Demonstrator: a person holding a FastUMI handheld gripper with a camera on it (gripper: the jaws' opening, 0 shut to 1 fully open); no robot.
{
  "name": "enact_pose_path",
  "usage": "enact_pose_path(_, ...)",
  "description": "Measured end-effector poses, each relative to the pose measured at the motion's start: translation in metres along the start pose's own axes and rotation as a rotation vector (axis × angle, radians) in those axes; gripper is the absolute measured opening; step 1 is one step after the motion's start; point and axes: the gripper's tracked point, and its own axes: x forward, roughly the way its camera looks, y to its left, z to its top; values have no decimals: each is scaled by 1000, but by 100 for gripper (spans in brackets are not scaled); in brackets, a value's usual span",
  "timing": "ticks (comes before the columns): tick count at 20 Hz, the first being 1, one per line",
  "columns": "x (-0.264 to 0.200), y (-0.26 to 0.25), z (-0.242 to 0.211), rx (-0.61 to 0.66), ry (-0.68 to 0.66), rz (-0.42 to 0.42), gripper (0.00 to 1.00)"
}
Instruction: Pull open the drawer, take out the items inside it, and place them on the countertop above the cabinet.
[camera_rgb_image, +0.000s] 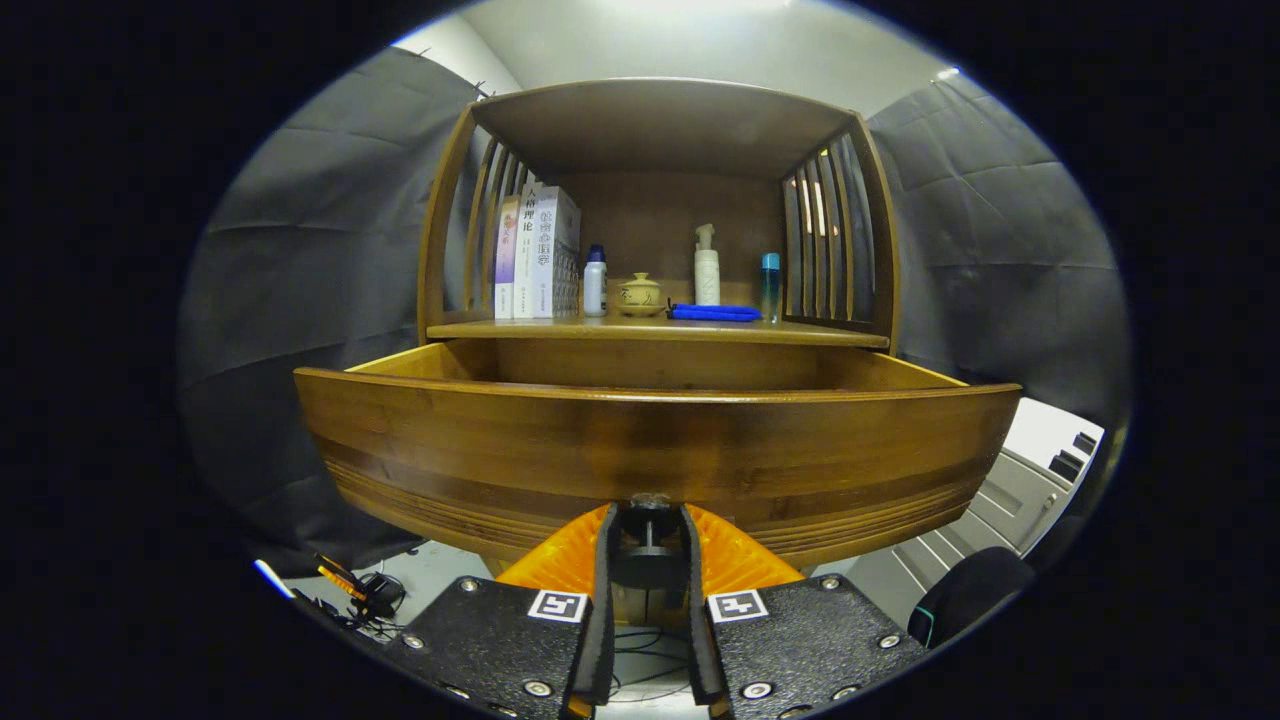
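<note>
The claw (648, 545) is closed on the drawer knob (650, 500): its 2 fingers (604, 600) stand on either side of the small dark knob and press against it. The knob sits at the lower centre of the drawer front (655, 450).

The drawer (655, 375) is pulled out from the wooden cabinet (660, 130). Its wide curved front stands directly ahead of the fingers and above the knob. Behind the front, the drawer's side walls and rear wall are visible; the drawer floor and any contents are hidden by the front panel.

The worktop (655, 330) of the cabinet lies directly above and behind the open drawer, under a roofed alcove with slatted side walls. Items standing on the worktop, listed from the drawer's left end to its right end:

1. A group of upright books (535, 255) against the left slats
2. A white bottle with a blue cap (595, 283), just beside the books
3. A small lidded clay pot (640, 295)
4. A flat blue item (715, 313), lying just in front of item 5
5. A white pump bottle (707, 265)
6. A slim bottle with a blue cap (769, 288), near the right slats

Below the drawer's left end, cables and small devices (360, 595) lie on the floor
</note>
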Motion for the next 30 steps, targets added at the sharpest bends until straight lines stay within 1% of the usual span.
enact_pose_path(4,-7,5,0,4,-8,5,38)
enact_pose_path(5,-8,8,-1,-13,0,22,40)
enact_pose_path(6,-11,10,1,-26,-10,44,45)
enact_pose_path(8,-22,9,23,-20,-54,68,70)
enact_pose_path(10,-29,6,48,-12,-89,70,96)
enact_pose_path(12,-30,2,79,0,-113,65,96)
enact_pose_path(14,-22,1,106,20,-100,53,96)
enact_pose_path(16,-13,-9,128,23,-76,10,96)
enact_pose_path(18,1,-14,143,28,-39,-29,96)
enact_pose_path(21,28,-18,159,9,32,-66,96)
enact_pose_path(24,53,-25,155,33,164,-119,96)
enact_pose_path(26,68,-27,149,104,237,-135,96)
enact_pose_path(28,81,-31,136,182,300,-154,96)
enact_pose_path(30,90,-35,114,180,383,-167,96)
